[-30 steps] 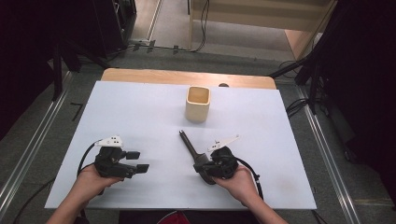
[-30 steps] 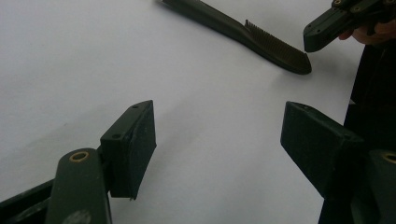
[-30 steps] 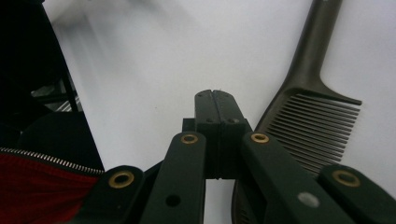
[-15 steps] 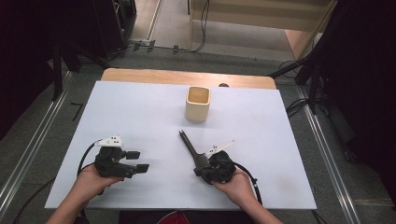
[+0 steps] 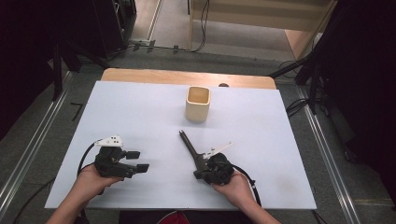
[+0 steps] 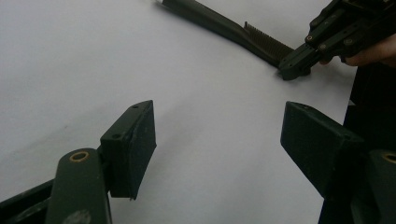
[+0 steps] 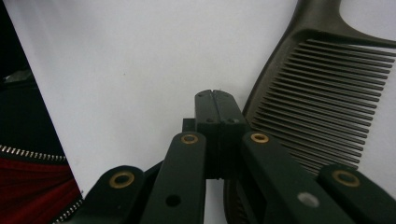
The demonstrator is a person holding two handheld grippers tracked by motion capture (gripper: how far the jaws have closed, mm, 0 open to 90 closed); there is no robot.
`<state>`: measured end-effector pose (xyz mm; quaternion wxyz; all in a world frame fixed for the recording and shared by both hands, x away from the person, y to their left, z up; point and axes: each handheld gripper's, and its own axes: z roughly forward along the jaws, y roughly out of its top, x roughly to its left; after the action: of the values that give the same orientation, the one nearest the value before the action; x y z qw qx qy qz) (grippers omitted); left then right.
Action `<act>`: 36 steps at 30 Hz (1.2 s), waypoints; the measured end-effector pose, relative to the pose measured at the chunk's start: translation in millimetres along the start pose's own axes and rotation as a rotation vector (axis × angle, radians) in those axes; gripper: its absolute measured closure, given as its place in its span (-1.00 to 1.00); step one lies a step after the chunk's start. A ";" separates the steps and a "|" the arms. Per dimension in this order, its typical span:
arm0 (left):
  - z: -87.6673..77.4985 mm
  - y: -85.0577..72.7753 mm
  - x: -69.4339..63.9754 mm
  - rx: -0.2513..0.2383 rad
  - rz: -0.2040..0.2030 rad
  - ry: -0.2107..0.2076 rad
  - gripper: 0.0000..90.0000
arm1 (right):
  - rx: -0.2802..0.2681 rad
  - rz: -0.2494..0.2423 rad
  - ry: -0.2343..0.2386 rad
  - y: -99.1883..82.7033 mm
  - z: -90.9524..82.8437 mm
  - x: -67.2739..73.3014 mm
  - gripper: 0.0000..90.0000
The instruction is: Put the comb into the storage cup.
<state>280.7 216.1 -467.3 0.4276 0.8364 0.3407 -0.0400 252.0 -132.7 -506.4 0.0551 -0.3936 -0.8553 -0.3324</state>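
Right tongs [image 5: 201,164] have drawn nearer, shut beside the comb [image 5: 192,148].

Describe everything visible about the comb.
The comb is dark, plastic-looking, with a long tapering handle and a row of fine teeth. It lies flat on the white sheet, handle pointing toward the cup. The shut right gripper rests beside its toothed end; contact cannot be told.

the high view looks forward and down on the white table [image 5: 140,107]. both gripper views sit close above it, sharing the comb [image 6: 243,32].
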 end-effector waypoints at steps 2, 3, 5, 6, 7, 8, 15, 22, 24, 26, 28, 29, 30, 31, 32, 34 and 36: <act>0.1 -0.1 0.0 -0.003 -0.001 -0.001 -0.38 | 0.000 0.002 0.002 0.0 -0.1 -0.2 0.95; 0.0 0.0 0.0 -0.004 0.000 0.002 -0.38 | -0.001 0.000 0.003 -0.1 0.0 -0.5 0.95; -0.4 0.2 -0.1 -0.012 -0.002 0.001 -0.37 | 0.000 0.001 0.008 -0.1 -0.1 -0.9 0.95; -0.7 0.3 0.0 -0.012 -0.002 0.001 -0.37 | 0.000 0.000 0.008 -0.1 -0.1 -1.0 0.95; -0.7 0.3 0.1 -0.013 -0.003 0.001 -0.38 | 0.000 0.000 0.008 -0.1 -0.2 -1.1 0.95; -0.6 0.2 0.1 -0.011 -0.003 0.002 -0.37 | 0.001 0.000 0.008 -0.1 -0.2 -1.3 0.95; -0.6 0.2 0.1 -0.008 -0.003 0.001 -0.38 | 0.001 0.003 0.011 -0.4 -1.9 -5.3 0.95; -0.6 0.2 0.1 -0.009 -0.003 -0.001 -0.37 | -0.001 0.016 0.001 -0.8 -5.0 -11.2 0.95; -0.5 0.2 0.0 -0.010 -0.003 0.000 -0.38 | -0.005 0.017 -0.002 -0.9 -5.7 -13.1 0.95; -0.6 0.2 0.0 -0.011 -0.003 0.000 -0.37 | -0.004 0.022 -0.006 -1.0 -6.3 -13.6 0.95; -0.8 0.3 0.0 -0.011 -0.003 0.000 -0.38 | -0.005 0.031 -0.013 -1.1 -7.8 -15.9 0.95; -0.8 0.2 0.0 -0.013 -0.003 0.000 -0.38 | -0.008 0.033 -0.018 -1.3 -8.5 -17.1 0.95; -0.8 0.3 0.0 -0.011 -0.003 0.001 -0.38 | -0.011 0.031 -0.019 -1.4 -8.6 -18.3 0.95; -0.6 0.2 -0.2 -0.011 -0.003 0.002 -0.37 | -0.007 0.037 -0.021 -1.5 -9.6 -19.2 0.95; -0.6 0.2 -0.2 -0.011 -0.003 0.002 -0.38 | -0.012 0.041 -0.027 -1.8 -10.3 -19.9 0.95; -0.6 0.4 -0.4 -0.006 0.000 0.004 -0.37 | -0.020 0.040 -0.039 -2.1 -11.1 -21.3 0.95; -0.3 0.4 -0.2 -0.008 -0.001 0.001 -0.38 | -0.022 0.049 -0.046 -2.3 -12.6 -23.8 0.95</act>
<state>280.7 216.1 -466.8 0.4308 0.8345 0.3413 -0.0383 264.5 -156.7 -506.4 0.0390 -0.4225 -0.8428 -0.3312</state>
